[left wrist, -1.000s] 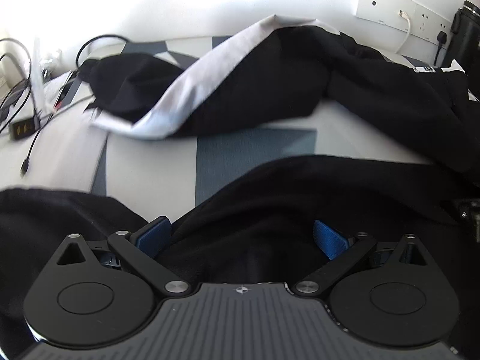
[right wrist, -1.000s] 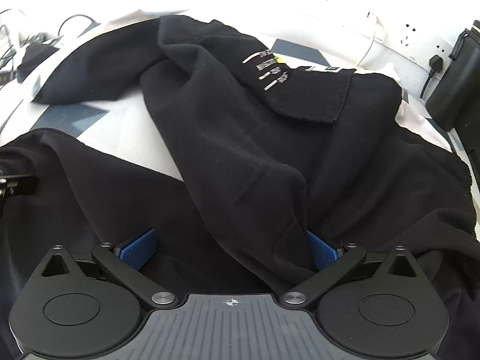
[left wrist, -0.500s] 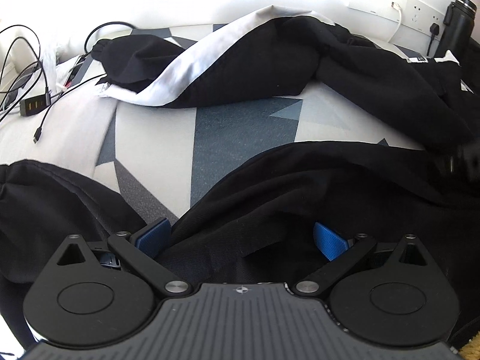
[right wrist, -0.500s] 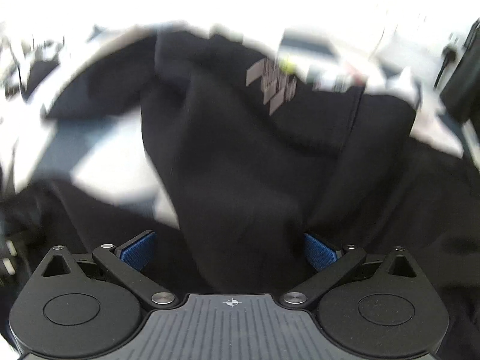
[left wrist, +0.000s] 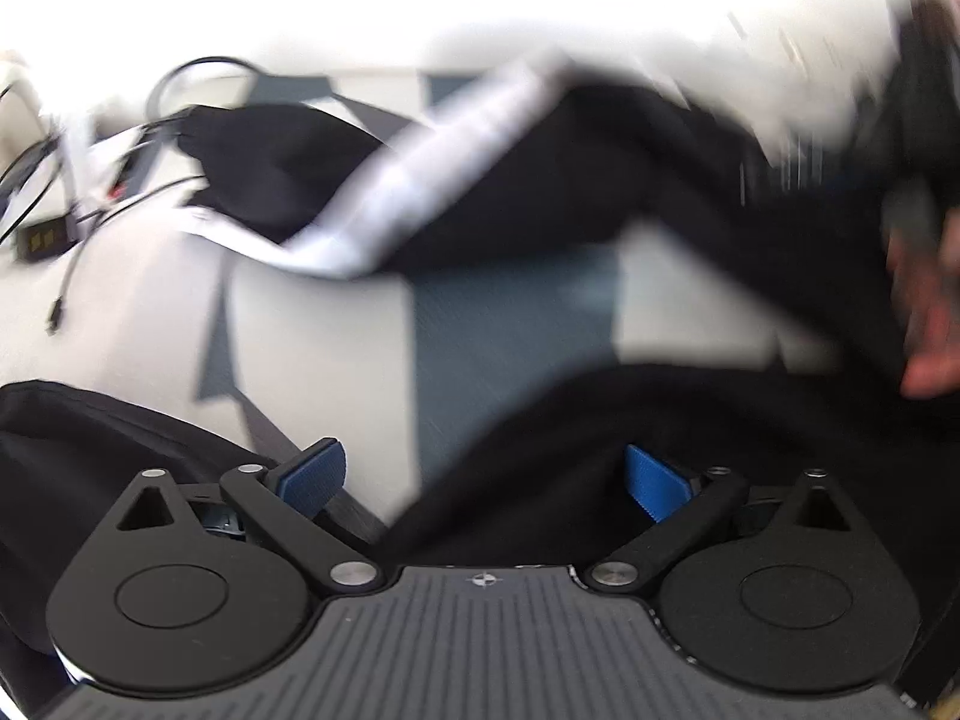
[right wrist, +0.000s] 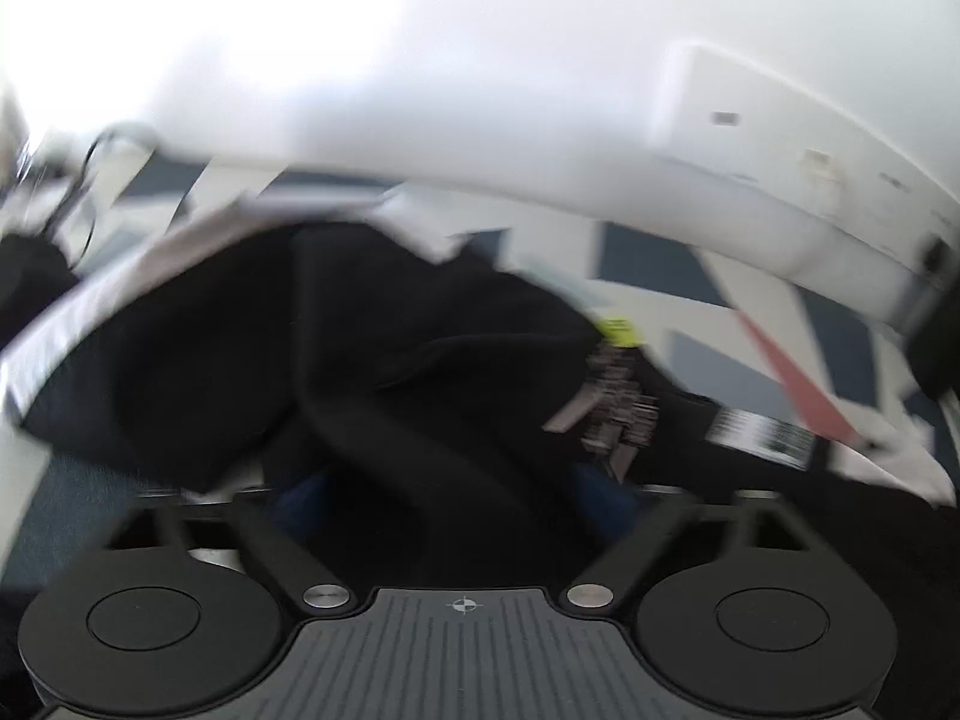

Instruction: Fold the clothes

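1. left wrist view: the left gripper (left wrist: 485,474) sits at 6 o'clock with its blue pads (left wrist: 312,473) set wide; the jaws are closing slightly. a fold of the black garment (left wrist: 630,420) lies between them, up against the 3 o'clock pad, while the 9 o'clock pad stands clear of it over the patterned cover (left wrist: 336,336).
2. same view: more black cloth with a white band (left wrist: 420,192) runs across from 10 to 2 o'clock. cables (left wrist: 90,180) lie at 9 to 10 o'clock. a blurred hand (left wrist: 930,324) shows at 3 o'clock.
3. right wrist view: heavily blurred. the right gripper (right wrist: 456,498) is at 6 o'clock, jaws closing, with a thick ridge of the black garment (right wrist: 420,396) running between them; whether the pads press on it cannot be told.
4. same view: pale print (right wrist: 618,402) on the garment sits at 3 o'clock, a yellow tag (right wrist: 618,331) just above. a white wall panel (right wrist: 780,156) is at 1 to 2 o'clock.
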Action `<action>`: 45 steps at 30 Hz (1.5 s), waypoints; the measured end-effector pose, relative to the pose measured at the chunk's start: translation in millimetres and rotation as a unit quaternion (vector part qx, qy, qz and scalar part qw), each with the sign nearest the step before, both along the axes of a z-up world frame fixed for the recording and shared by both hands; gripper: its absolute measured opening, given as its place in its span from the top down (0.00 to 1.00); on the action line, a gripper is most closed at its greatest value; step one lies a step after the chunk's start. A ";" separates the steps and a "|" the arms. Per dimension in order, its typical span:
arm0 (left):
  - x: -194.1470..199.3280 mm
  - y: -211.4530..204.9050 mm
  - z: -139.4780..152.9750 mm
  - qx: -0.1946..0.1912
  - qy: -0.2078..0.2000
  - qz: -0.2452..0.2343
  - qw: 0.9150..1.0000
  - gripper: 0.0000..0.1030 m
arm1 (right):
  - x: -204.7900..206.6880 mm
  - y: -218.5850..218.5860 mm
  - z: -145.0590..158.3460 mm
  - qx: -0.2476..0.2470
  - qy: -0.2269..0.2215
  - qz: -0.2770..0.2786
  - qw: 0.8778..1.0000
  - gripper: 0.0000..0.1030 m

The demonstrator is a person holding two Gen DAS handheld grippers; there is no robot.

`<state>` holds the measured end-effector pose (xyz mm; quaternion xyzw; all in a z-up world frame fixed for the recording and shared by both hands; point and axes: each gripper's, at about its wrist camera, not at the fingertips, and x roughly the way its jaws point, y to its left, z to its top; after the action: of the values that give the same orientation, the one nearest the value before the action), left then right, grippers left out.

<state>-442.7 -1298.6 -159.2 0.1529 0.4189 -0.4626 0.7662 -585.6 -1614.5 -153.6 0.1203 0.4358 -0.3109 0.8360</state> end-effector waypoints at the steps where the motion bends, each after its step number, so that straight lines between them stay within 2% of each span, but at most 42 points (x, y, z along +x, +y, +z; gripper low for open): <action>1: 12.9 3.5 4.5 -0.018 0.013 0.022 1.000 0.13 | 2.6 2.9 -4.1 -0.006 0.000 0.002 1.000 0.49; 3: 39.0 8.7 8.7 -0.039 0.032 0.069 0.996 0.17 | 4.4 8.6 -8.9 -0.011 -0.003 0.003 1.000 0.59; 5: 66.1 13.0 5.9 -0.055 0.063 0.119 0.989 0.25 | 2.8 14.2 -10.3 -0.011 -0.009 0.002 1.000 0.74; 7: 92.3 18.5 -1.1 -0.078 0.117 0.167 0.976 0.27 | -0.2 20.3 -10.1 -0.018 -0.007 0.003 1.000 0.76; 9: 112.5 22.8 -12.0 -0.099 0.174 0.207 0.958 0.27 | -3.3 22.2 -10.9 -0.017 -0.010 -0.003 1.000 0.77; 10: 117.9 23.1 -15.3 -0.105 0.187 0.216 0.953 0.31 | -4.1 20.4 -10.5 -0.009 -0.013 -0.013 1.000 0.77; 11: 120.0 21.9 -16.4 -0.108 0.186 0.218 0.952 0.35 | -5.1 18.7 -10.0 -0.001 -0.017 -0.023 1.000 0.77; 12: 120.7 18.4 -16.8 -0.103 0.180 0.212 0.955 0.40 | -8.3 21.9 -7.2 0.007 -0.022 -0.035 0.999 0.77; 15: 114.7 4.4 -14.5 -0.077 0.136 0.173 0.973 0.49 | -12.1 18.2 -5.3 0.025 -0.031 -0.056 0.998 0.76; 18: 113.7 -4.5 -13.7 -0.064 0.109 0.161 0.979 0.58 | -12.3 19.4 -7.9 0.020 -0.027 -0.057 0.998 0.76; 19: 114.6 -7.5 -15.2 -0.064 0.108 0.160 0.979 0.70 | -12.7 20.2 -8.5 0.019 -0.026 -0.059 0.998 0.75; 20: 116.7 -11.5 -16.6 -0.061 0.111 0.161 0.979 0.92 | -13.2 21.0 -9.0 0.018 -0.025 -0.060 0.998 0.73; 21: 118.3 -13.8 -16.9 -0.059 0.114 0.166 0.978 0.94 | -14.1 20.9 -8.8 0.019 -0.025 -0.063 0.998 0.72; 24: 114.1 -10.7 -8.7 -0.073 0.093 0.173 0.978 0.97 | -18.2 20.5 -5.2 0.019 -0.033 -0.067 0.997 0.76; 26: 107.5 -8.9 0.1 -0.085 0.066 0.160 0.981 0.98 | -21.7 21.7 -0.5 0.014 -0.042 -0.070 0.997 0.88; 29: 99.6 4.9 15.6 -0.106 0.047 0.153 0.981 0.98 | -31.8 24.7 9.7 0.011 -0.063 -0.081 0.995 0.94; 31: 96.0 19.5 31.1 -0.125 0.044 0.162 0.978 0.98 | -41.7 25.8 18.5 0.021 -0.085 -0.093 0.992 0.95; 34: 83.8 46.8 63.8 -0.164 0.015 0.165 0.972 0.98 | -59.2 31.9 34.5 0.030 -0.122 -0.101 0.987 0.95; 40: 64.7 100.6 123.5 -0.254 -0.005 0.175 0.951 0.99 | -97.6 44.0 67.2 0.042 -0.206 -0.115 0.971 0.96; 42: 62.1 105.8 140.0 -0.268 -0.022 0.170 0.948 0.99 | -105.1 45.7 76.4 0.041 -0.219 -0.120 0.967 0.96; 45: 71.8 90.4 155.7 -0.285 -0.040 0.159 0.944 0.99 | -111.7 42.2 85.1 0.029 -0.237 -0.130 0.962 0.96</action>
<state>-370.8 -1208.3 -3.5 -0.1217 0.2573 -0.4284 0.8576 -697.3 -1572.3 -68.5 0.2704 0.2144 -0.3667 0.8640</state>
